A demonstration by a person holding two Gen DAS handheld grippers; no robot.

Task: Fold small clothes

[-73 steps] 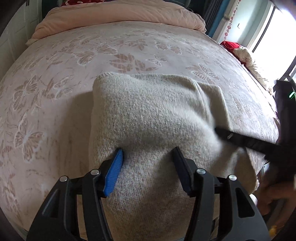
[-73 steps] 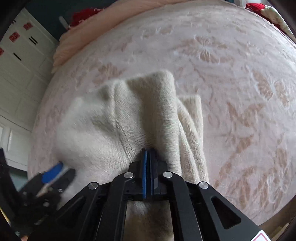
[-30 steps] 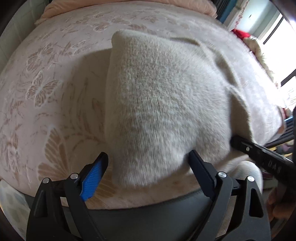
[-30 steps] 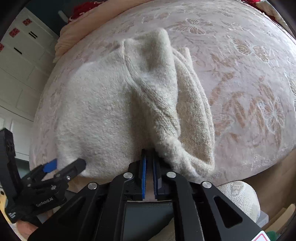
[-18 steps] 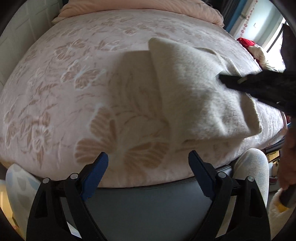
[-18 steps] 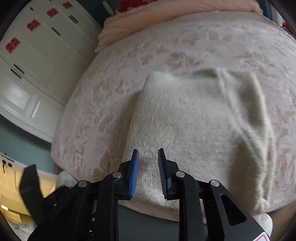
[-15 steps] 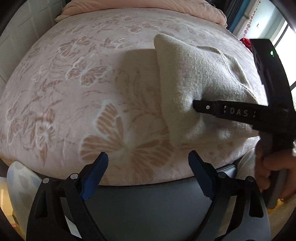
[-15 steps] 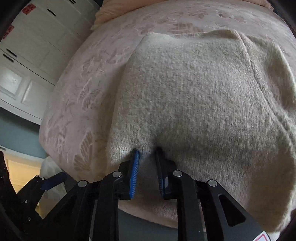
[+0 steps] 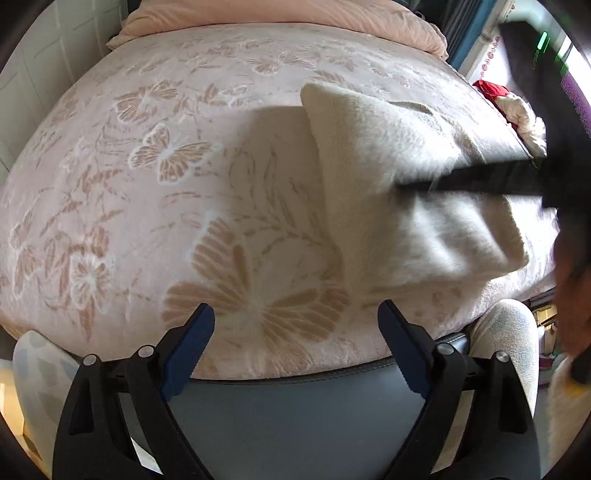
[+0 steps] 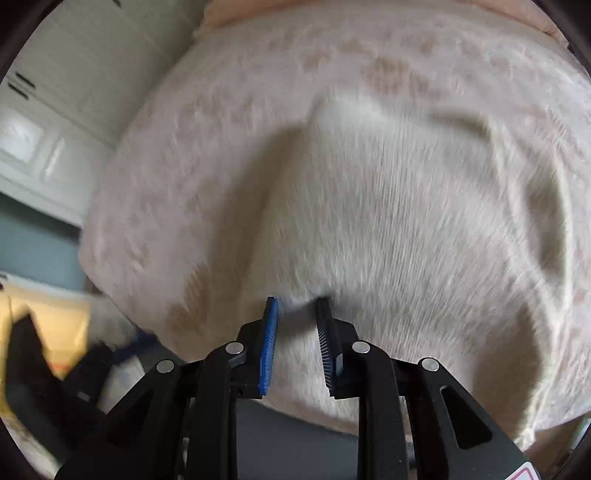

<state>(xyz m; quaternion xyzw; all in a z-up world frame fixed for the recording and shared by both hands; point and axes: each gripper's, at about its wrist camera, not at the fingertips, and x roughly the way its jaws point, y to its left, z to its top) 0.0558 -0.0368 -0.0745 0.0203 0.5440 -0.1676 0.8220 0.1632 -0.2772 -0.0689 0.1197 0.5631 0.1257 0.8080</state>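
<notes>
Lying on bed (image 9: 147,192): one folded sweater (image 9: 388,155); left hand-held gripper (image 9: 295,325) wide, right hand-held gripper (image 10: 297,321) narrowly parted (blurred).

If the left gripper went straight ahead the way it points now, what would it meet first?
Most likely the butterfly-print bedspread: the left gripper, jaws wide open and empty, points at bare cover near the bed's edge. The cream sweater lies off to the right of that line; depth is uncertain.

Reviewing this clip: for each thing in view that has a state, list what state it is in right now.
left gripper: open wide, holding nothing, over the bed's near edge.
right gripper: jaws part open, at the sweater's near edge; grip unclear through blur.
cream sweater: folded into a bundle, lying on the bed, a near corner sagging.
butterfly blanket: spread flat over the bed.
pink quilt: bunched at the far end.
</notes>
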